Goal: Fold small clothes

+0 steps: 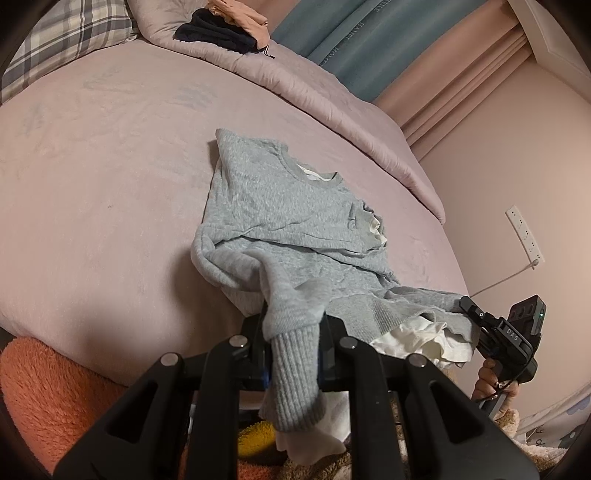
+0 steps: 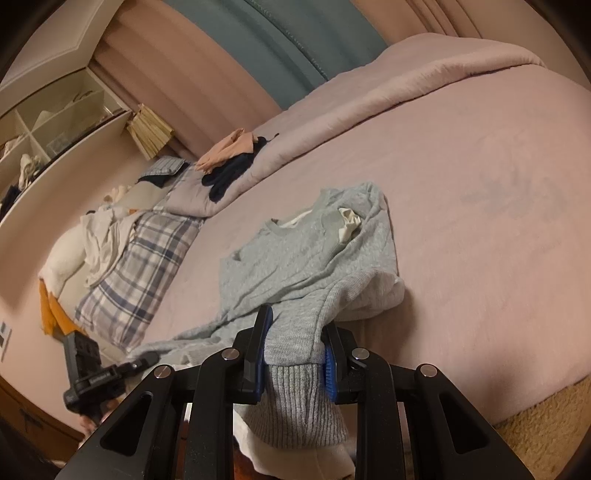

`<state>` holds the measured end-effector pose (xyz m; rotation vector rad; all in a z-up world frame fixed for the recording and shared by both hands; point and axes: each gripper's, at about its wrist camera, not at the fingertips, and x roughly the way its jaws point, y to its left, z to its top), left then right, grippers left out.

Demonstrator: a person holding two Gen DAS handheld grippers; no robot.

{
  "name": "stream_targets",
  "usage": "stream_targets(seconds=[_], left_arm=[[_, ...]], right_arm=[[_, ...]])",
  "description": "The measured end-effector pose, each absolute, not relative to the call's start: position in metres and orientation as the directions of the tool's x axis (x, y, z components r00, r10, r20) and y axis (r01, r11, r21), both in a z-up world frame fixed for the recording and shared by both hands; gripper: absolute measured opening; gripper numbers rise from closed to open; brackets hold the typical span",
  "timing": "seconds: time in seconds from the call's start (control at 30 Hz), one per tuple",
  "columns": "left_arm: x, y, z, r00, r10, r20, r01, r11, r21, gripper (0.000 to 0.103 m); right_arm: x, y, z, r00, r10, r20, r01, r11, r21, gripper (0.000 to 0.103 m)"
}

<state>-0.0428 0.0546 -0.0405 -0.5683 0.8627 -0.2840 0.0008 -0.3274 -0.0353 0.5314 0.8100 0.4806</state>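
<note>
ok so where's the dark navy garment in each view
Left wrist view: the dark navy garment lies at top centre, on the folded quilt.
Right wrist view: it sits left of centre, upper half, on the same quilt.
Shared landmark: the peach garment touching it.

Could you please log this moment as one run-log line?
left hand-held gripper: shut on sweater cuff | right hand-held gripper: shut on other cuff | grey sweater: rumpled on bed, unfolded

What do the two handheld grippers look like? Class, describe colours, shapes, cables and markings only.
Both the left gripper and right gripper are matte black, with angular linkage arms, silver round pivot pins and blue finger pads. The right gripper's body bears white lettering, a small green light and a thin black cable.
</note>
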Motion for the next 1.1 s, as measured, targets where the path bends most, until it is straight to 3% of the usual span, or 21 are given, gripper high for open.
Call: stream_targets(seconds=[1.1], left_arm=[[-0.03, 0.057, -0.033, 0.632, -0.466, -0.619, 0.021, 0.809, -0.587, 0.016]], right_arm=[[0.018, -0.324, -0.037, 0.613, 0.559, -0.559, -0.163, 0.781, 0.602, 0.025]])
